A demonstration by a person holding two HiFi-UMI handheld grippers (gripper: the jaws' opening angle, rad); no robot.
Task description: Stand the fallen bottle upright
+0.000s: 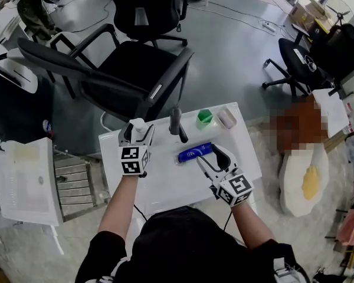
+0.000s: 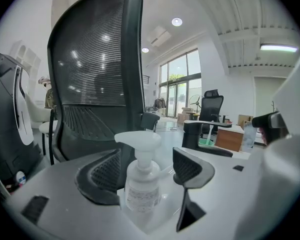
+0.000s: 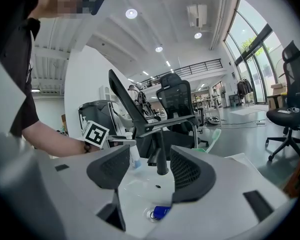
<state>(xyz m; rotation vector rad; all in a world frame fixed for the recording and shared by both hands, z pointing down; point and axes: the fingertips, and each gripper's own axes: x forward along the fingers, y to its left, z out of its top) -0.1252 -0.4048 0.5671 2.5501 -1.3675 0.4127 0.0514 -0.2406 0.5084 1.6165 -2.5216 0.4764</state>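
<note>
A clear pump bottle (image 1: 137, 124) with a white pump head stands upright at the back left of the white washbasin (image 1: 165, 178). My left gripper (image 1: 138, 135) is open, with the pump bottle (image 2: 142, 184) standing between its jaws and the right pad apart from it. A blue bottle (image 1: 194, 152) lies on its side in the basin, near the drain. My right gripper (image 1: 211, 156) stands open just beside and above the blue bottle (image 3: 161, 212), not touching it. The right gripper view also shows the pump bottle (image 3: 134, 156) and the left gripper's marker cube.
A black faucet (image 1: 177, 122) rises at the basin's back edge. A green cup (image 1: 205, 118) and a pale cup (image 1: 226, 118) stand at the back right. A black office chair (image 1: 135, 69) stands right behind the basin. White furniture (image 1: 26, 178) is at the left.
</note>
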